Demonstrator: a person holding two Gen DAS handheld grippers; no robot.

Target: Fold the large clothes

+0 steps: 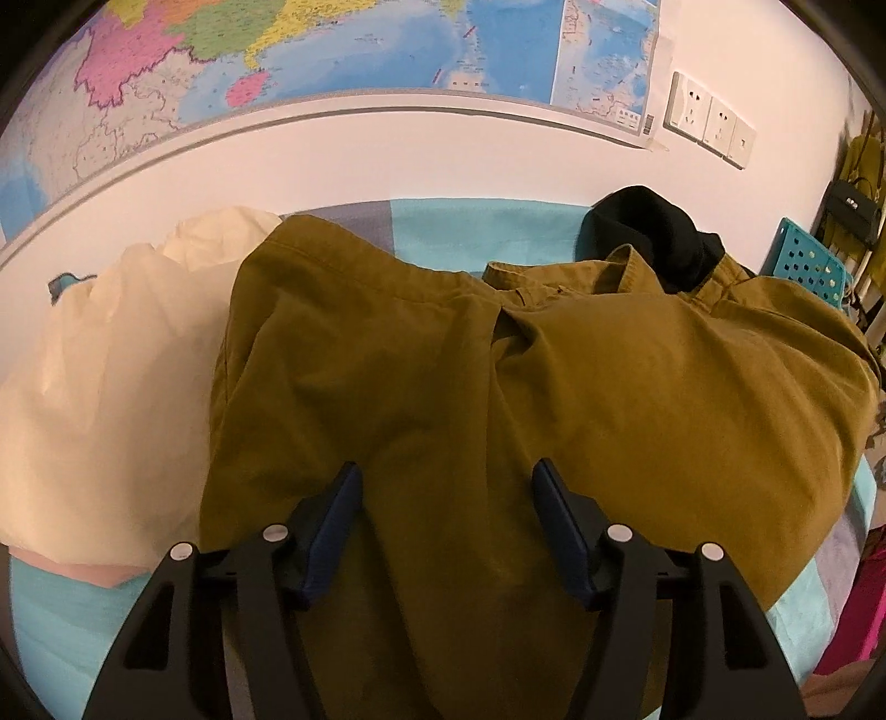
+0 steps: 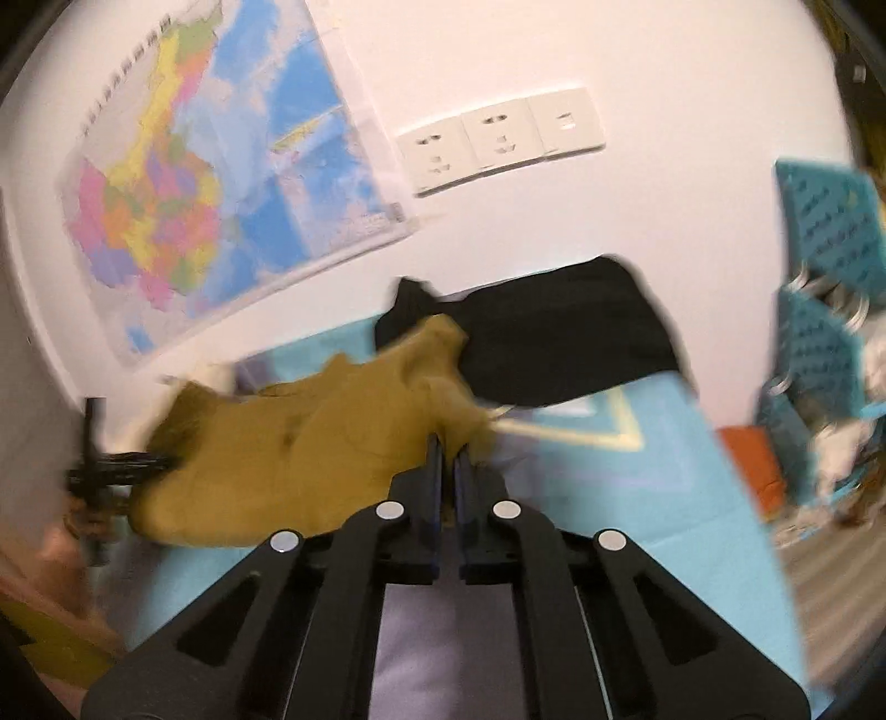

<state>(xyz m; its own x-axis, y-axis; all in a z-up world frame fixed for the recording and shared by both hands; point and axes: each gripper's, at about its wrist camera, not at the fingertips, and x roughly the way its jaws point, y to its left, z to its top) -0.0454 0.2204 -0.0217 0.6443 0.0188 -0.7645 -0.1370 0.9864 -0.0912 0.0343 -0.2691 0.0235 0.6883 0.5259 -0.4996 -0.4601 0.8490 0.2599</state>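
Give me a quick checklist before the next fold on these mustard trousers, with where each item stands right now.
1. Right gripper pinched on the mustard trousers: ok, jaws shut on a fabric edge.
2. Left gripper free: ok, open, cloth beneath, nothing pinched.
3. Trousers flat: not ok, bunched and creased.
4. Black garment off the trousers: not ok, it overlaps the waistband.
5. Cream cloth off the trousers: cannot tell, edges meet.
6. Right wrist view sharp: not ok, blurred.

The olive-brown trousers [image 1: 421, 354] are matt woven cloth, softly creased. The cream garment [image 1: 105, 376] beside them looks thin and crinkled. The wall map [image 1: 310, 50] is glossy paper.
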